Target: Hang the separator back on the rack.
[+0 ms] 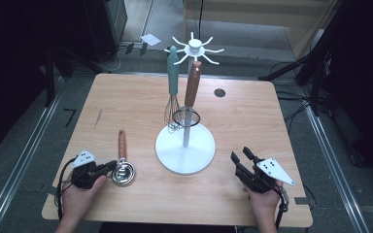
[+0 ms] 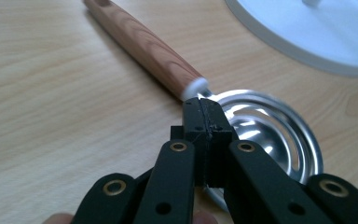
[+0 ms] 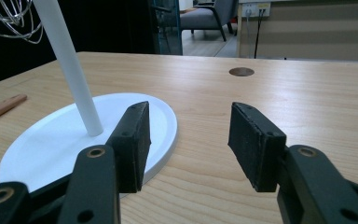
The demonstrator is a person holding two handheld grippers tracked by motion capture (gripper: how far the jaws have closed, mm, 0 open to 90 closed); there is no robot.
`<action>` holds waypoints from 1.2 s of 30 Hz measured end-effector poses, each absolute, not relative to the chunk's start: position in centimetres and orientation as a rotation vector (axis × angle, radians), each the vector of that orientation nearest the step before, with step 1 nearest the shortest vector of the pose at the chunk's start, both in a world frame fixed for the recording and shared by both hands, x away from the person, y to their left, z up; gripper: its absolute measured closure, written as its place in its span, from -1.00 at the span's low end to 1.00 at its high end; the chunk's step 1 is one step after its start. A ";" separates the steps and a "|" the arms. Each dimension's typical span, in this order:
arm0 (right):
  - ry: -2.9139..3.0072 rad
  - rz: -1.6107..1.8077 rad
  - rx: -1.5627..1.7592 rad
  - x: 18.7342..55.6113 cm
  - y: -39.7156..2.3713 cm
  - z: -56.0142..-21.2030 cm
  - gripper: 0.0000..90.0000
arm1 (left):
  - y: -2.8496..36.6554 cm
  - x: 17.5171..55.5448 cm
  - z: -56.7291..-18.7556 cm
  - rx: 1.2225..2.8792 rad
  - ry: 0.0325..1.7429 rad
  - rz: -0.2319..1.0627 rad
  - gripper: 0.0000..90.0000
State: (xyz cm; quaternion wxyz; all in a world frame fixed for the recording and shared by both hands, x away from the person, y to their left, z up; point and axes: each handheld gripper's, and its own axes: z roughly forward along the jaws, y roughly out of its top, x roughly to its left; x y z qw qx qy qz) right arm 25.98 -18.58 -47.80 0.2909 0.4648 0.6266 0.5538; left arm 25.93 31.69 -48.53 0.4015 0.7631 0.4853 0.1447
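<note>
Left gripper (image 2: 204, 109) at strainer (image 2: 265, 135) rim (jaws together)

Whisk (image 1: 173, 112) and strainer (image 1: 186, 116) hanging on white stand (image 1: 185, 149), wooden table (image 1: 126, 97)

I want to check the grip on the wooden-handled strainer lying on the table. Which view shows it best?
The left gripper view: the strainer lies close up, with the left gripper shut on its rim beside the handle joint. The high view shows the whole strainer, but small. The right gripper view catches just its handle end.
</note>
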 end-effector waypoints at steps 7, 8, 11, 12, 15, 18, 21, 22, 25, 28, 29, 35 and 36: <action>1.674 1.462 1.236 25.8 -18.6 -47.8 0.06 | 31.7 25.8 -47.8 1.816 1.258 0.391 0.72; 1.676 1.463 1.238 25.7 -18.8 -47.8 0.06 | 31.9 25.9 -47.8 1.813 1.270 0.397 0.59; 1.684 1.451 1.234 25.7 -19.1 -47.7 0.06 | 32.3 26.4 -48.6 1.848 1.303 0.314 0.28; 1.684 1.450 1.233 25.7 -19.2 -47.7 0.06 | 32.2 26.4 -48.7 1.854 1.312 0.318 0.25; 1.673 1.449 1.247 25.9 -19.3 -47.8 0.06 | 31.9 26.3 -48.8 1.876 1.318 0.331 0.27; 1.683 1.452 1.236 25.9 -19.0 -47.8 0.04 | 31.8 26.3 -48.8 1.888 1.306 0.302 0.39; 1.684 1.437 1.235 25.8 -18.9 -47.8 -0.04 | 31.4 26.0 -48.7 1.919 1.285 0.295 0.59; 1.677 1.431 1.240 25.7 -18.9 -47.7 -0.05 | 31.2 26.0 -48.7 1.927 1.281 0.298 0.61; 1.662 1.437 1.246 25.3 -19.0 -47.5 -0.06 | 30.6 25.7 -48.7 1.932 1.274 0.292 0.62; 1.656 1.441 1.253 25.0 -19.1 -47.4 -0.06 | 30.2 25.5 -48.7 1.941 1.264 0.287 0.62; 1.659 1.443 1.253 25.0 -19.1 -47.4 -0.07 | 29.9 25.4 -48.7 1.941 1.264 0.284 0.62; 1.681 1.441 1.240 24.4 -18.1 -46.9 -0.19 | 28.7 24.7 -48.7 1.937 1.265 0.283 0.64; 1.685 1.440 1.243 24.3 -18.0 -46.8 -0.20 | 28.6 24.6 -48.7 1.935 1.266 0.280 0.65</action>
